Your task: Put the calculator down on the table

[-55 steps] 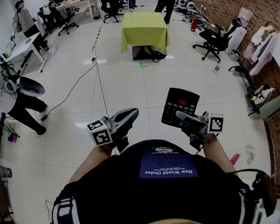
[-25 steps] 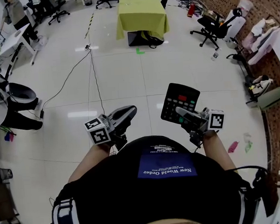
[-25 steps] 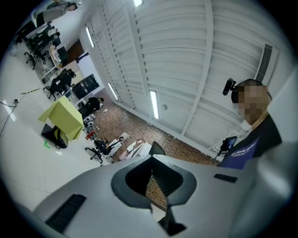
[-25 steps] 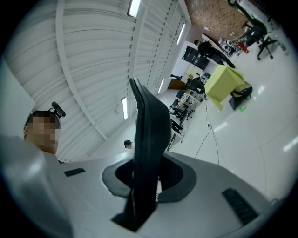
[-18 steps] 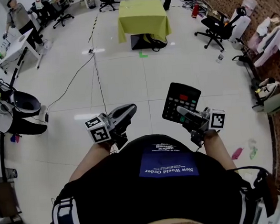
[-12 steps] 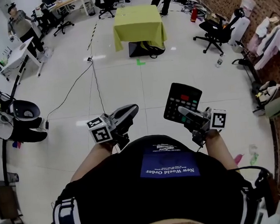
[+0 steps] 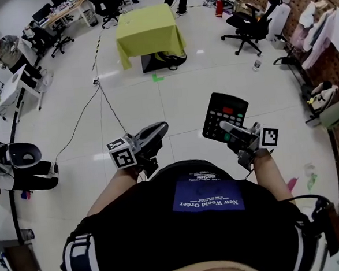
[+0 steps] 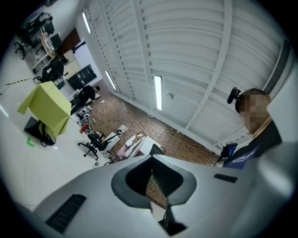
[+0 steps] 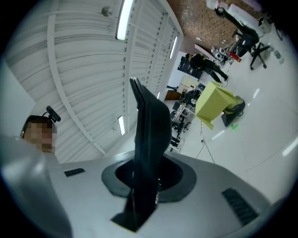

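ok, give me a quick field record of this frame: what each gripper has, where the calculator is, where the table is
right gripper: shut on the black calculator, red and green keys facing the head view
left gripper: shut, nothing between its jaws
calculator position: held in the air above the white tiled floor, resting on nothing
table: yellow-green cloth-covered table, far ahead across the floor, a little to the left
status: calculator not yet put down

White glossy floor [image 7: 212, 82], black cable [image 7: 92, 102] across it. Yellow-draped table [image 7: 147, 26] top centre, office chair [image 7: 246, 25] upper right, brick wall [image 8: 178, 139] behind.
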Available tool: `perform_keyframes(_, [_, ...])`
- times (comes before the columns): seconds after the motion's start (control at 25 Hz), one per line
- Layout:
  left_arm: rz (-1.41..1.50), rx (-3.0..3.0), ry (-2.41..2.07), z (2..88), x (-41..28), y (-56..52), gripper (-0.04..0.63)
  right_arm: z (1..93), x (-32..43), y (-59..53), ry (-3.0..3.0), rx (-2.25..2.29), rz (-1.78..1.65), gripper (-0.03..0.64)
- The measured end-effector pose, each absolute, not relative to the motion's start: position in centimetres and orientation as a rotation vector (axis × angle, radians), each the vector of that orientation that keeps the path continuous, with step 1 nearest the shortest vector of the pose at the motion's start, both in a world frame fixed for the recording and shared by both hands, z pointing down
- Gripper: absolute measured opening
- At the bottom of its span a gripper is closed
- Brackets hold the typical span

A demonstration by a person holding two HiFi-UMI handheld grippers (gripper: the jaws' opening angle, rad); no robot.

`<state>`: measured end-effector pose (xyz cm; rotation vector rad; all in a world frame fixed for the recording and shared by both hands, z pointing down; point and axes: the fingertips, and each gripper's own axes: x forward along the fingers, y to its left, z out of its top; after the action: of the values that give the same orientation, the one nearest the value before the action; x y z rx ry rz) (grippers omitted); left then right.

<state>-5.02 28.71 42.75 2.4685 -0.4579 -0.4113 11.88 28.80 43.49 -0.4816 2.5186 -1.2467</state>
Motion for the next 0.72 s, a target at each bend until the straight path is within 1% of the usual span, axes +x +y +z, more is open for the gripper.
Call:
perform_keyframes(0.16, [-0.386,2.503,-0.371,43.0,-3.4,26.4,0.007,42.8,13.6,27.0,2.476,-0.549,-1.211,0.061])
perform_keyframes(0.24, [-0.375,2.519,-0.328,43.5,-3.0,22.7,0.006,43.6,14.1,23.7,2.451,-0.589,-1.203,0.061])
perform_keyframes(0.36, [-0.373,2.525,-0.283,46.6,-3.5,14.6,0.006,45.5,13.3,16.6,2.447,-0.635,-1.139,0.061])
perform_keyframes(0.48, [-0.365,2.546,-0.244,47.8,-3.9,11.3,0.006,46.3,12.5,14.7,2.430,-0.658,-1.108,0.061])
perform_keyframes(0.56, [-0.347,2.554,-0.206,45.8,-3.2,13.2,0.006,45.3,13.2,17.4,2.393,-0.703,-1.129,0.061])
perform_keyframes(0.72, [-0.246,2.538,-0.135,40.8,-0.9,24.2,0.006,41.1,14.6,29.2,2.276,-0.760,-1.179,0.061])
